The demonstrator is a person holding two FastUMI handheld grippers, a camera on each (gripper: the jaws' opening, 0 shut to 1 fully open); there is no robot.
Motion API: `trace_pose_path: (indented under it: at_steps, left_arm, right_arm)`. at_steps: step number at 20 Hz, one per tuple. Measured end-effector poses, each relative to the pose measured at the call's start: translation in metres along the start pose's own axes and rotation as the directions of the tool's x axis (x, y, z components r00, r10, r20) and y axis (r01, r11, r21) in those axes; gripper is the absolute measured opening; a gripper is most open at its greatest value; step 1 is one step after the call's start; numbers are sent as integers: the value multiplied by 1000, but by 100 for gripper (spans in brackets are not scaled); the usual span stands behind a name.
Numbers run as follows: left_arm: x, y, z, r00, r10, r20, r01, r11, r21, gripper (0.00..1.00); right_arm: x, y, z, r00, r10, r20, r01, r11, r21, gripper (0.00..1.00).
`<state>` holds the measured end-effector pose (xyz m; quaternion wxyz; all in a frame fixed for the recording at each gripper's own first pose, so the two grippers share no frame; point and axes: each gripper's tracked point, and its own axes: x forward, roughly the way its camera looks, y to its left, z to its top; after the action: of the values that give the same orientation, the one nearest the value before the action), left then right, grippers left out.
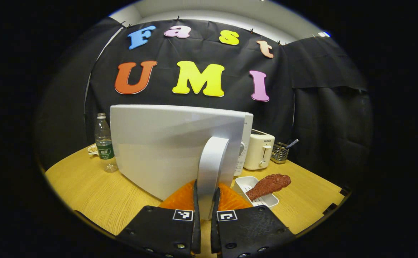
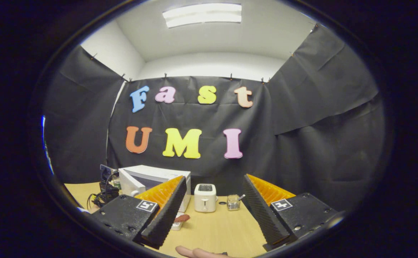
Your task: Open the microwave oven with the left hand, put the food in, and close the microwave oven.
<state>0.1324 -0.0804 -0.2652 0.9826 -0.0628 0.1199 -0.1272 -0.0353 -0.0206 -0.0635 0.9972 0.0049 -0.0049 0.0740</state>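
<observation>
In the left gripper view the white microwave point(image 1: 245, 143) has its door point(image 1: 166, 150) swung partly out toward me, hiding most of the oven body. My left gripper point(image 1: 206, 200) is shut on the door's upright white handle point(image 1: 212, 161). The food, a reddish-brown drumstick-shaped piece point(image 1: 269, 184), lies across a small white tray point(image 1: 246, 183) on the table right of the door. In the right gripper view my right gripper point(image 2: 212, 233) hangs open and holds nothing, well back from the microwave point(image 2: 151, 177), and the food point(image 2: 183, 217) sits low beside it.
A white toaster point(image 1: 259, 152) and a wire holder point(image 1: 279, 153) stand right of the microwave. A water bottle point(image 1: 105, 143) stands to its left. The wooden table point(image 1: 97, 193) has bare room in front. A fingertip point(image 2: 194, 252) shows at the bottom of the right gripper view.
</observation>
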Motion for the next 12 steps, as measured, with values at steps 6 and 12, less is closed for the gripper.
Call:
trace_pose_path:
  at_steps: [6,12]
  left_arm:
    - [-56,45,-9,999,38,10,-38,999,12,13]
    - [-148,134,-24,979,203,-19,-204,979,-16,55]
  right_arm:
    - [2,28,-17,996,72,-56,-69,996,56,100]
    - [7,34,-40,990,82,-111,-73,994,87,100]
